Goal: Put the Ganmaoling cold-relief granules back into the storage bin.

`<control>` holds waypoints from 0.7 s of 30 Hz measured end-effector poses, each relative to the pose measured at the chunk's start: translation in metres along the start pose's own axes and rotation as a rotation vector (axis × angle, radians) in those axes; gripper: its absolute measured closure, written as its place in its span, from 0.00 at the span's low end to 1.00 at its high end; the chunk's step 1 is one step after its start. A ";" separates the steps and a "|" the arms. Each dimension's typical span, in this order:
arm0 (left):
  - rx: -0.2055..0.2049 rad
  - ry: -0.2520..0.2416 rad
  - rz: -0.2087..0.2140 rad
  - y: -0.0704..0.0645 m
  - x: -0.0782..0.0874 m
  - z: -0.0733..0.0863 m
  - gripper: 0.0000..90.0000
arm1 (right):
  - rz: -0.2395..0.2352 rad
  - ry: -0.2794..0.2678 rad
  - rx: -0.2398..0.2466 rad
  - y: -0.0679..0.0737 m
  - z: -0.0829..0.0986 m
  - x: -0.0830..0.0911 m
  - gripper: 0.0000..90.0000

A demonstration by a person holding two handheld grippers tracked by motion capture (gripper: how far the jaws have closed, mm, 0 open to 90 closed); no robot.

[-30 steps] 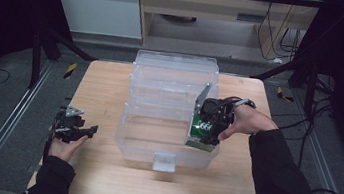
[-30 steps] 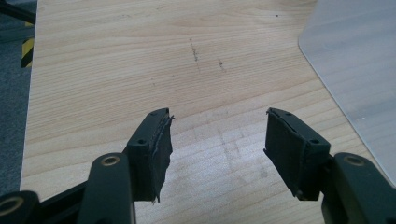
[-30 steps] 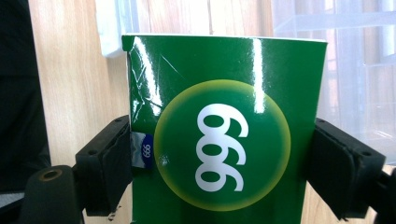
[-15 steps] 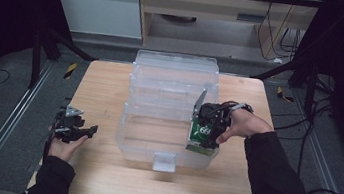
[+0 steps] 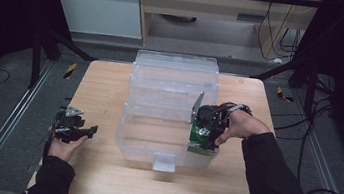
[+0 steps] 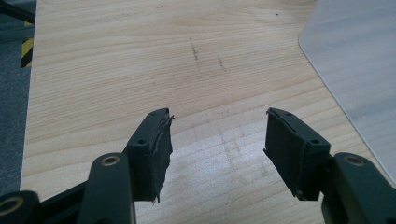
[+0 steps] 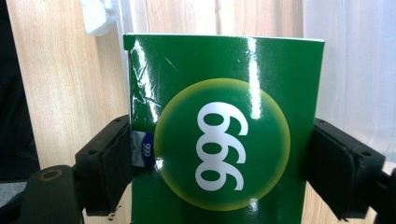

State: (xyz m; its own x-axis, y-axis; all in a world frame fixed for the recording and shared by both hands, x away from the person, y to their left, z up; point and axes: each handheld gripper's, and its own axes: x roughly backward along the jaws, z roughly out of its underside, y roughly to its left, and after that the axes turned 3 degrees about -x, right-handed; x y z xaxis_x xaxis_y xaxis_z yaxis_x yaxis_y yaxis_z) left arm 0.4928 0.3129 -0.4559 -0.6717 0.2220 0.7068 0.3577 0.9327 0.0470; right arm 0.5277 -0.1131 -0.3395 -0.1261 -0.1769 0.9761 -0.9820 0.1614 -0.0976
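Right gripper (image 7: 219, 154) clamped on green box (image 7: 224, 126) by its side faces, over bin's (image 5: 168, 127) near-right corner. Box looks light, glossy, dentable: grip gently. Left gripper (image 6: 215, 140) apart, empty.

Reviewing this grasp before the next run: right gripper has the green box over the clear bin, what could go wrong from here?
1. The right gripper clamps the green box by its side edges; its upper left corner is already creased, so more squeeze may crush it.
2. The box hangs at the clear bin's right front corner and could catch the wall going in.
3. The left gripper is open over the table, off the bin, so a bump may shift it.
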 end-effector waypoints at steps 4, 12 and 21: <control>-0.001 0.001 0.002 0.000 0.000 0.000 0.45 | 0.004 0.003 0.002 0.001 -0.002 -0.002 0.19; -0.003 0.000 0.003 0.000 0.000 0.000 0.45 | 0.003 -0.008 -0.007 0.002 -0.007 -0.006 0.19; -0.001 0.002 0.001 0.000 0.000 0.000 0.45 | -0.011 -0.036 -0.024 -0.002 -0.005 -0.019 0.19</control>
State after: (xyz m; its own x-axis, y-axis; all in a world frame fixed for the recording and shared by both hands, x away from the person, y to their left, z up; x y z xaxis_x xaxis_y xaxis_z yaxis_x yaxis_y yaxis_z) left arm 0.4929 0.3133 -0.4563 -0.6700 0.2228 0.7081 0.3592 0.9321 0.0466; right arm 0.5325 -0.1054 -0.3571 -0.1208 -0.2138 0.9694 -0.9798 0.1822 -0.0819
